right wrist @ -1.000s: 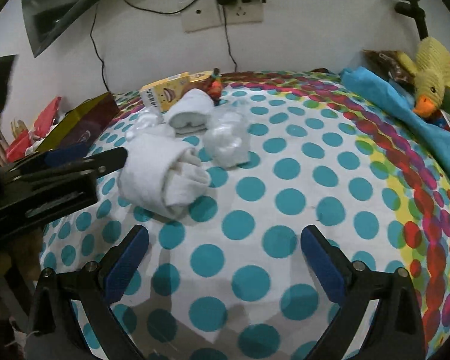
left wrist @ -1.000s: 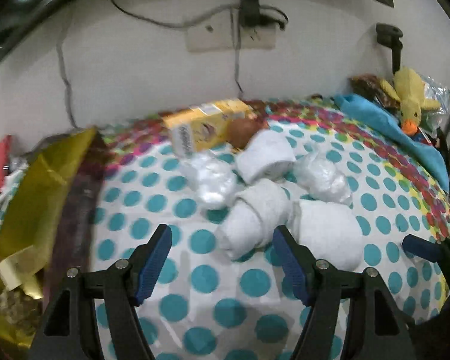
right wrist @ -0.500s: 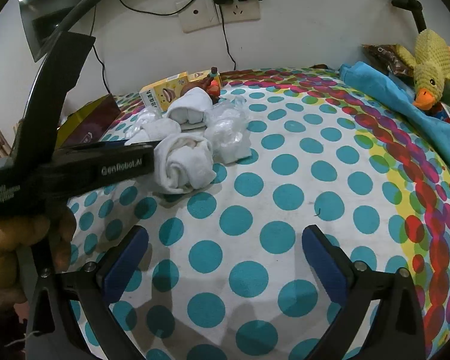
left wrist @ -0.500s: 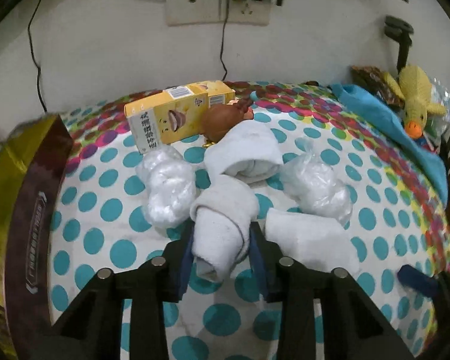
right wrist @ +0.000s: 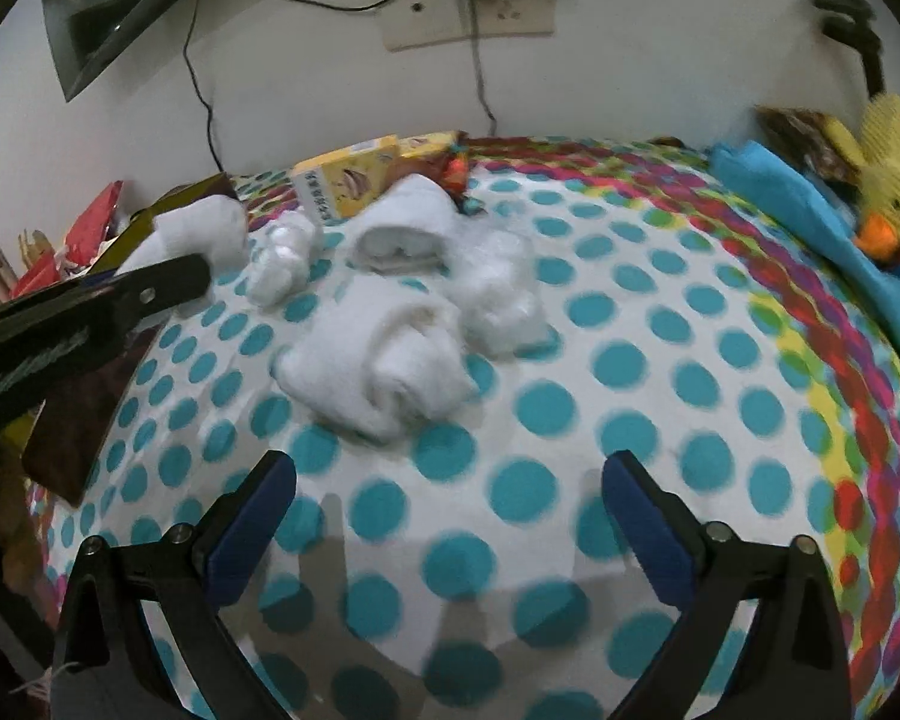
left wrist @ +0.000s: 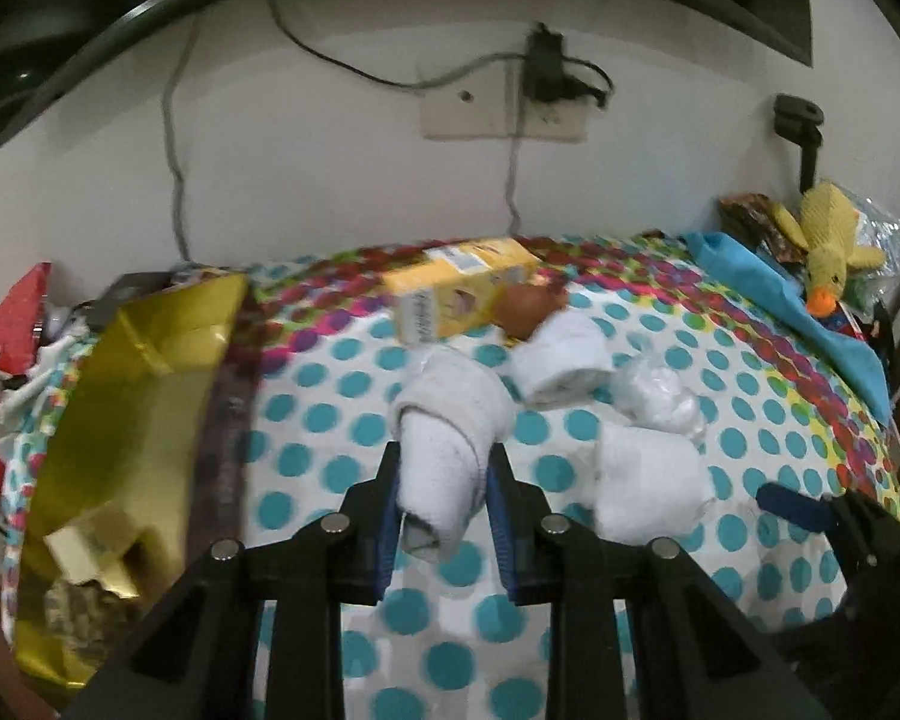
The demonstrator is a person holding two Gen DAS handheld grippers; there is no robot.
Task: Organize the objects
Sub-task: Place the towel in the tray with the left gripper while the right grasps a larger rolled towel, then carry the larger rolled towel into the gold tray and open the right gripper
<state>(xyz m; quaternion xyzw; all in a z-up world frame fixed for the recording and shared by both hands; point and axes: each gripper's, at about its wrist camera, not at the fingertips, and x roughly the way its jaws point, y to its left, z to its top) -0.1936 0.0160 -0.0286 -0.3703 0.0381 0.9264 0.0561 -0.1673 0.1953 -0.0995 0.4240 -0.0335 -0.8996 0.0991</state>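
Moved since half a second ago: the left gripper (left wrist: 444, 498), then clamped on a rolled white towel (left wrist: 444, 444) lying among the pile, now carries it lifted and swung left, toward the gold box (left wrist: 132, 420).
Left gripper: clenched on the roll's lower end; the roll stands up between the blue pads.
Right gripper (right wrist: 450, 516): jaws wide, holding nothing, low over the dotted table (right wrist: 570, 480).
Remaining pile: second towel roll (right wrist: 384, 372) just ahead of the right gripper; third roll (right wrist: 408, 228) behind it; plastic bundle (right wrist: 498, 294) beside both.
Judgement: one item is in transit, probably to the box; several remain to be sorted.
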